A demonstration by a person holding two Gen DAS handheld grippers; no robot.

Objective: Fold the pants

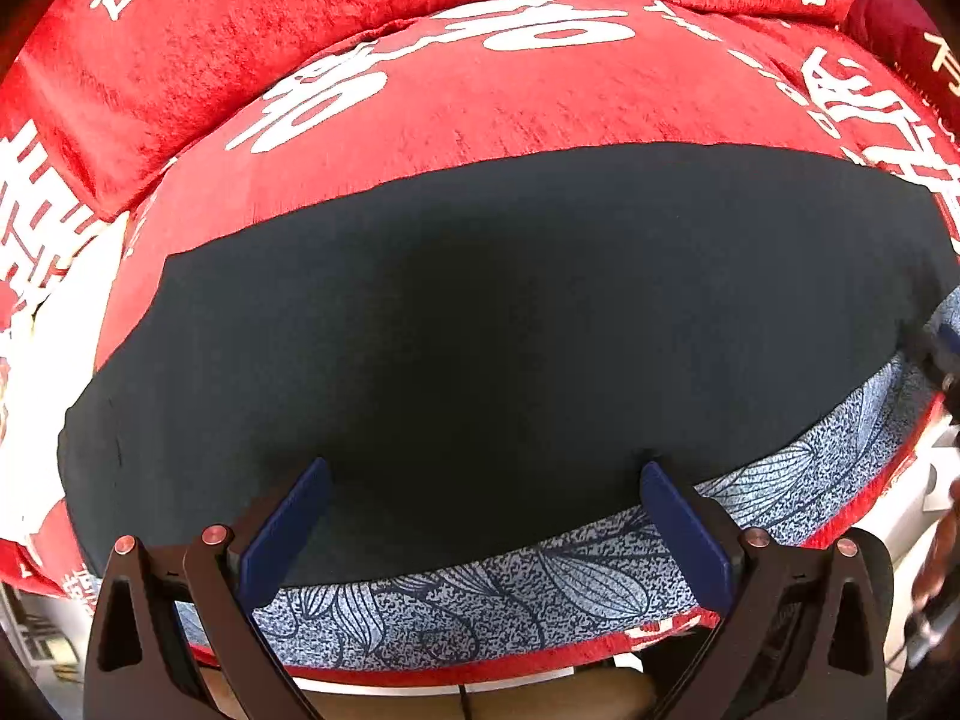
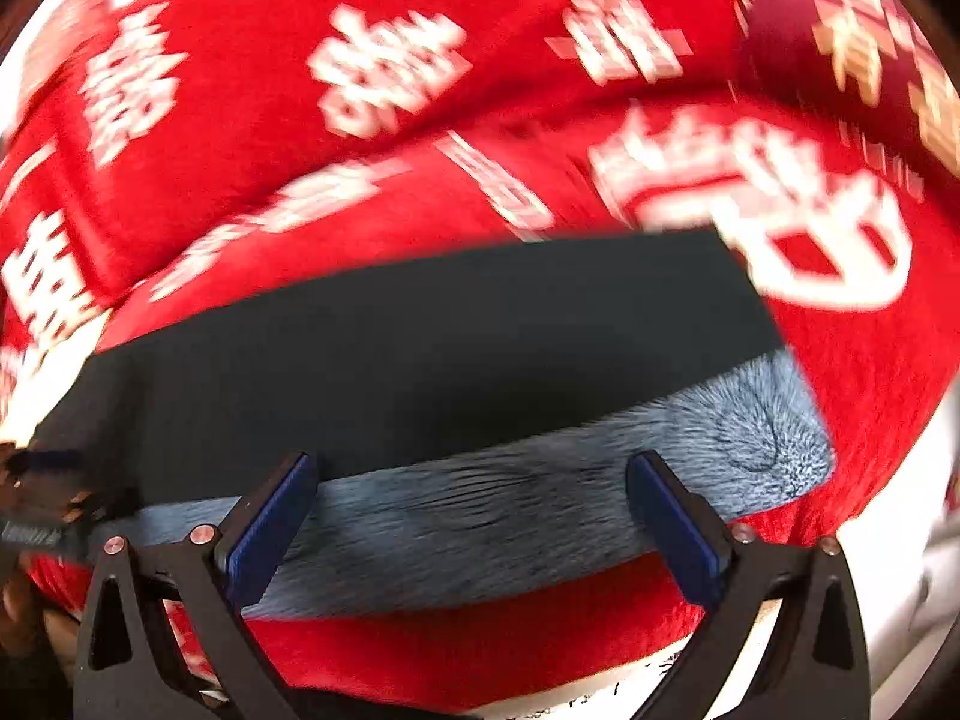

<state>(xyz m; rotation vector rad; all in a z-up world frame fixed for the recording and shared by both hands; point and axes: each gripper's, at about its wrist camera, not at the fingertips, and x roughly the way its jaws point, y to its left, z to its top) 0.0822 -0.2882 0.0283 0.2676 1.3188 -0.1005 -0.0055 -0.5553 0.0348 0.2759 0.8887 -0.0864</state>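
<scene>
The pants [image 1: 480,330] lie flat on the red cushion, a dark navy panel with a blue leaf-patterned band [image 1: 540,588] along the near edge. My left gripper [image 1: 486,474] is open and empty, its blue pads just above the near edge of the dark panel. In the right wrist view the same pants [image 2: 420,348] show with the patterned band [image 2: 510,510] nearest. My right gripper [image 2: 474,468] is open and empty over that band. This view is blurred by motion. The other gripper shows at its left edge [image 2: 36,474].
The red cushion [image 1: 510,96] with white characters bears the pants, and a matching red back cushion [image 1: 240,0] rises behind it. Its front edge [image 2: 480,648] lies just below my right gripper. White surfaces show at the left edge [image 1: 54,312] and far right [image 2: 912,528].
</scene>
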